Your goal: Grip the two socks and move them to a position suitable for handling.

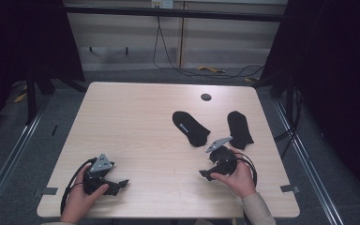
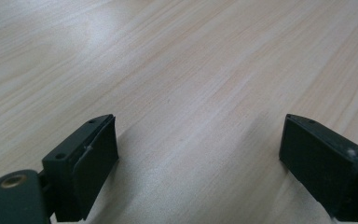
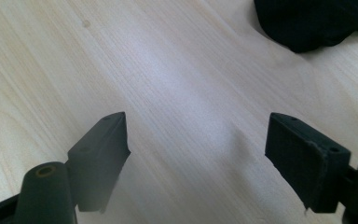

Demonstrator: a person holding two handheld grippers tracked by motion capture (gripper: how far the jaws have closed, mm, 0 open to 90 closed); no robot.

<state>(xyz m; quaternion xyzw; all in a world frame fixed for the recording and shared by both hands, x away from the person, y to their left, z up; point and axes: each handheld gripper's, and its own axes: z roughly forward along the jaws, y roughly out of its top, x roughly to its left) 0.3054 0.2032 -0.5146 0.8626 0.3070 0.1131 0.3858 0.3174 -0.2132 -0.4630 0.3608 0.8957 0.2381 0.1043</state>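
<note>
Both grippers — left gripper [image 1: 118, 184] and right gripper [image 1: 206, 174] — gape wide, empty, low over the pale wooden surface [image 1: 136, 126]; two black socks [image 1: 191, 127] lie near the right.

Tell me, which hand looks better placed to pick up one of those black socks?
The right. The right gripper sits just below the two black socks, jaws open and empty. The left gripper rests at the table's near-left corner, far from both.

Matt black cloth socks [image 1: 191, 128] on a smooth, pale wood-grain table [image 1: 136, 126].
</note>
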